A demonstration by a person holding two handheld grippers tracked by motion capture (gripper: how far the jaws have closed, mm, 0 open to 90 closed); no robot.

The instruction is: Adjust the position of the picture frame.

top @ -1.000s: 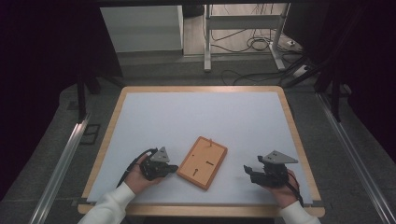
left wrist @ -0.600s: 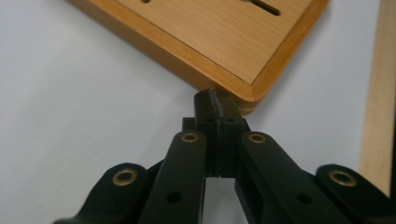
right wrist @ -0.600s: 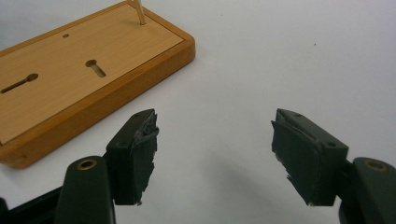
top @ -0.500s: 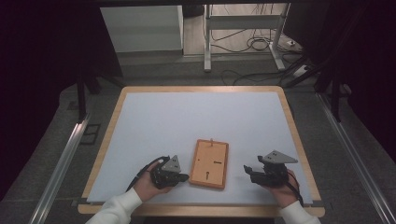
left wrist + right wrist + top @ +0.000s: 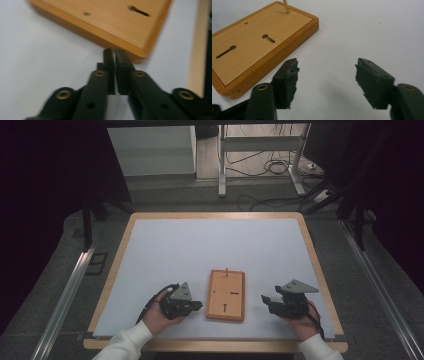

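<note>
High view: flat rectangular wooden board (image 5: 226, 295), thin peg upright on top, on white bench (image 5: 215, 245).
Handling: probably stiff, light; grip long side edges.
Left tool (image 5: 115, 53): pressed together at board's edge.
Right tool (image 5: 327, 72): spread, empty.

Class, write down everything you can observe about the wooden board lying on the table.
The wooden board is a flat rectangle of light wood with a darker, rounded frame. Its top face has two keyhole slots, a small round hole and a thin wooden peg standing near one short edge. It lies flat on the white table, near the front edge, between the two claws. The shut left claw has its tips at the board's side edge near a corner; the open right claw stays apart from it.
</note>
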